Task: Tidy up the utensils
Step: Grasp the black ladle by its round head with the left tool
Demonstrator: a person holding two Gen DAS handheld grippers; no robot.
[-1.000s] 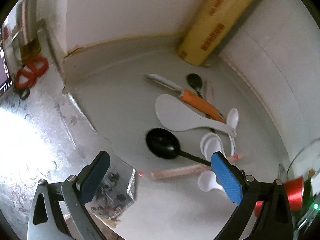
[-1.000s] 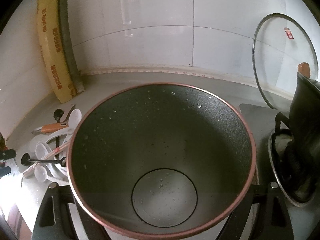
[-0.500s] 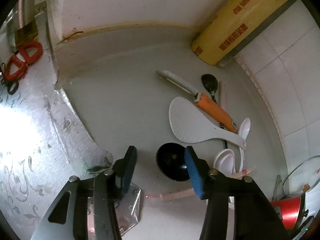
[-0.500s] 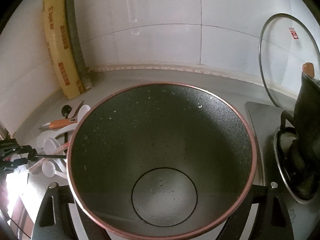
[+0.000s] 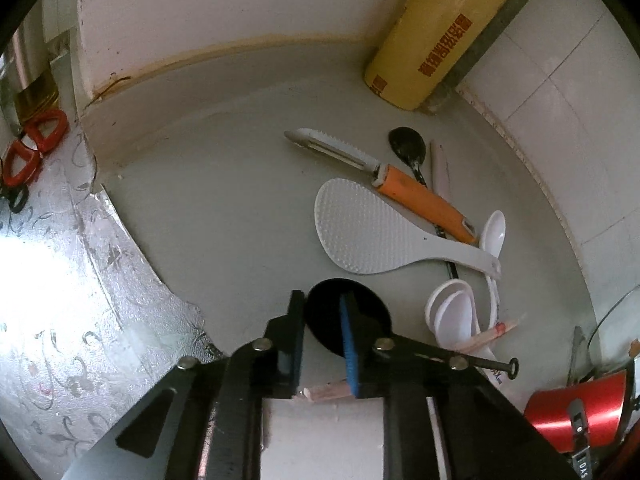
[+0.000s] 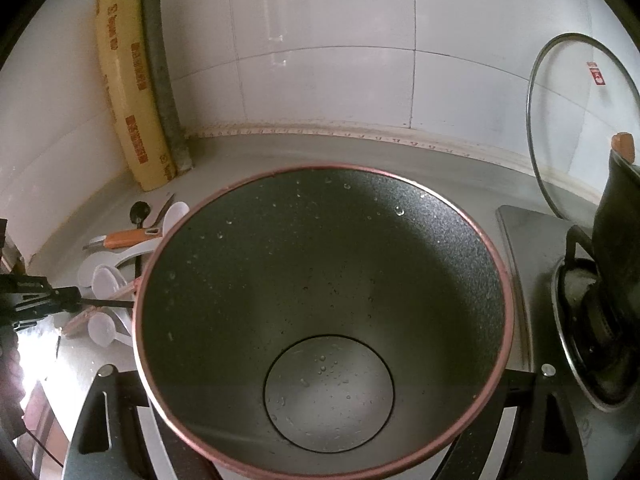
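**Left jaws closing at the black ladle; pot held in the right**

Count on the counter (image 5: 224, 184): one black ladle (image 5: 360, 320), one white rice paddle (image 5: 360, 232), one orange-handled peeler (image 5: 420, 196), one small black spoon (image 5: 408, 148), about four white spoons (image 5: 452, 312) in a loose pile, and pink chopsticks (image 5: 492, 332), number unclear. All lie toward the counter's right side, near the tiled wall. One yellow film roll (image 5: 432, 40) leans in the back corner.

Your left gripper (image 5: 320, 332) has just been closing. Its jaws now stand narrow, the blue pad set over the ladle's bowl. Whether both pads press on the bowl's rim, you cannot tell from this angle. The ladle's thin handle runs off to the right, under the gripper's right arm.

Your right gripper (image 6: 324, 432) has a dark pot (image 6: 320, 300) with a copper rim clamped between its jaws, mouth facing the camera, nothing inside but water drops. One glass lid (image 6: 580, 120) leans on the wall to the right.

Open room: the counter's left and middle lie bare, up to the foil sheet (image 5: 60, 280) at the left edge. The right side is crowded.

Since a second ago: the left jaws went from wide to nearly shut and moved in over the ladle. The utensils have not shifted. The pot sits as it did.
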